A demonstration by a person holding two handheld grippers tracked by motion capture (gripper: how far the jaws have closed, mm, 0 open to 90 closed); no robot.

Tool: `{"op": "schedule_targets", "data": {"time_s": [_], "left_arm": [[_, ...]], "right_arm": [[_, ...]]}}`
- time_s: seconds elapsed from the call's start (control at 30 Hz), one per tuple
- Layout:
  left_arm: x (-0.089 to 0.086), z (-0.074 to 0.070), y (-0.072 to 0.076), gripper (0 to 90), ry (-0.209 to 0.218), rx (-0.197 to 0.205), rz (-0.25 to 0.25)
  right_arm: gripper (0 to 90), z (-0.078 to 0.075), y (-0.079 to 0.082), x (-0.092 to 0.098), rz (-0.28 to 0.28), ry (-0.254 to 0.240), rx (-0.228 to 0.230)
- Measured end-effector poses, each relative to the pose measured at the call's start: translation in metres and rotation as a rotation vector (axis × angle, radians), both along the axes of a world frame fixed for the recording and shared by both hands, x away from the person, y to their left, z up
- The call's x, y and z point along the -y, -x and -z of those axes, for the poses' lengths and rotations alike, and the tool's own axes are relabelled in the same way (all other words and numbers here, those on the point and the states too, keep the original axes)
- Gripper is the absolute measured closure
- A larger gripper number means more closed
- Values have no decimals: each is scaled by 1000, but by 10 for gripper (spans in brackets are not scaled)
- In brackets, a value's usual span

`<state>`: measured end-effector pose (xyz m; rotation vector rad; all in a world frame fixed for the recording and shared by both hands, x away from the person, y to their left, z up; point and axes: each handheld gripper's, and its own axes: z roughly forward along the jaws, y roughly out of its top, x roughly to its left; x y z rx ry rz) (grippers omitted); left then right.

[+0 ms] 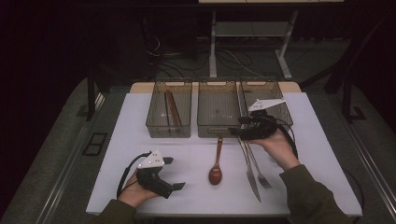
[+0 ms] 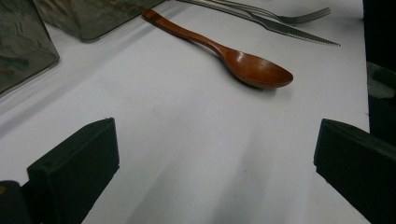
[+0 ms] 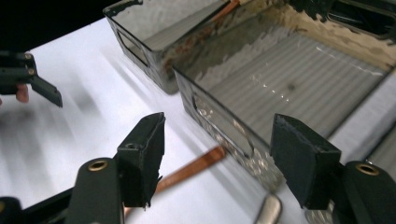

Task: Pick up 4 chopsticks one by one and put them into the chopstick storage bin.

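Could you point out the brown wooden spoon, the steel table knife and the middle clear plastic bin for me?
Brown wooden spoon (image 1: pixel 215 176), high view, on its bowl.
Steel table knife (image 1: pixel 252 179), high view, on its blade.
Middle clear plastic bin (image 1: pixel 217 132), high view, on its near wall.

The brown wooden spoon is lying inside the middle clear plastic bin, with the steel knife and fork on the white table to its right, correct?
Not quite. The brown wooden spoon lies on the white table, in front of the middle clear plastic bin, not inside it. The high view shows this. The steel knife and fork are indeed on the table to its right.
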<state>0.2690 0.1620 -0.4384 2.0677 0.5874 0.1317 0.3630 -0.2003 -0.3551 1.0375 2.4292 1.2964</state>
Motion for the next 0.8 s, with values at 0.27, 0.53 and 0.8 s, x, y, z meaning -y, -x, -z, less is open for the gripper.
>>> {"op": "schedule_targets", "data": {"time_s": [0.27,0.53,0.8], "left_arm": [[0,0,0,0,-5,0,-1],[0,0,0,0,-7,-2,-6],[0,0,1,0,-9,-1,-7]], "right_arm": [[373,14,20,25,38,28,-15],[427,30,39,52,61,41,-19],[487,44,45,80,105,97,-33]]}}
